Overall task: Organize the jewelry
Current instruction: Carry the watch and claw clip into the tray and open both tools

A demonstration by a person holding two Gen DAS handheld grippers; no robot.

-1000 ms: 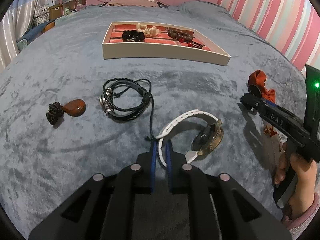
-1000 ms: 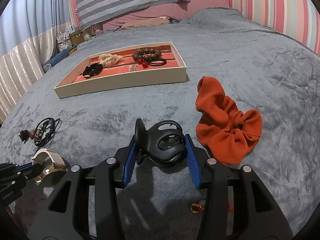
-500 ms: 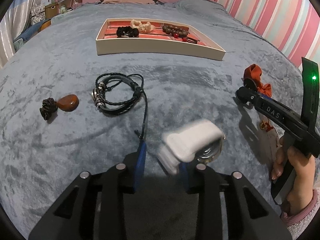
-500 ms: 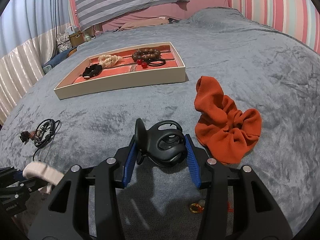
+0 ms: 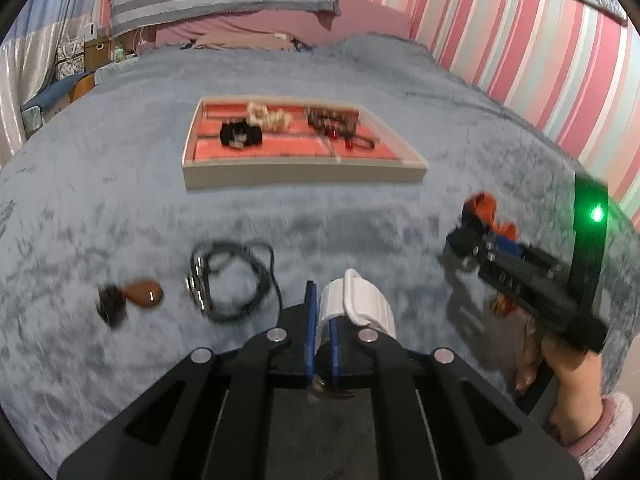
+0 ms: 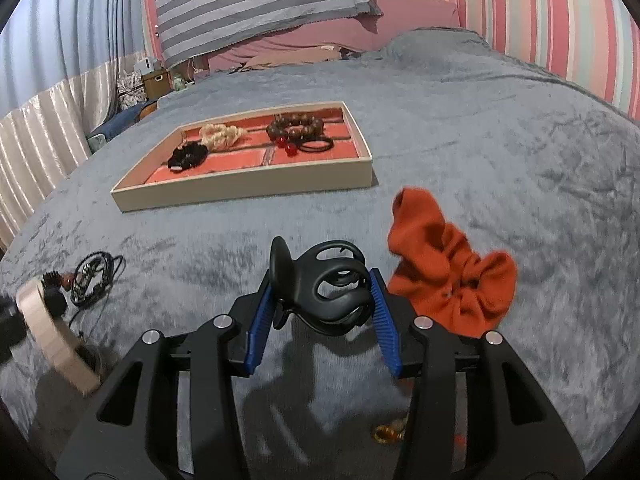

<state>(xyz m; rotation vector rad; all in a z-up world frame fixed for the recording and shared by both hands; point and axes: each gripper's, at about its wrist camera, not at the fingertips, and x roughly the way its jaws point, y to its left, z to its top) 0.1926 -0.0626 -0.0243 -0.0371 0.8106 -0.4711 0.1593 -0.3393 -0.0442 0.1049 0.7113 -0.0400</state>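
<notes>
My left gripper (image 5: 322, 320) is shut on the white strap of a watch (image 5: 356, 300) and holds it above the grey bed; the watch also shows in the right wrist view (image 6: 44, 320). My right gripper (image 6: 320, 304) is shut on a black hair claw clip (image 6: 324, 292). The cream jewelry tray (image 5: 304, 174) with a red lining lies ahead, also in the right wrist view (image 6: 248, 190). It holds a black scrunchie (image 5: 240, 136), a cream bracelet (image 5: 266, 116) and a brown bead bracelet (image 5: 328, 120).
On the bed lie a black cord bracelet (image 5: 232, 284), a brown teardrop pendant (image 5: 142, 292), an orange scrunchie (image 6: 448, 280) and a small gold ring (image 6: 388, 434). The right gripper (image 5: 520, 276) shows at right in the left wrist view. Pillows and striped walls stand behind.
My left gripper has closed on the watch strap and lifted the watch off the bed, tilting up toward the tray. The right gripper still holds the claw clip and has risen slightly.
</notes>
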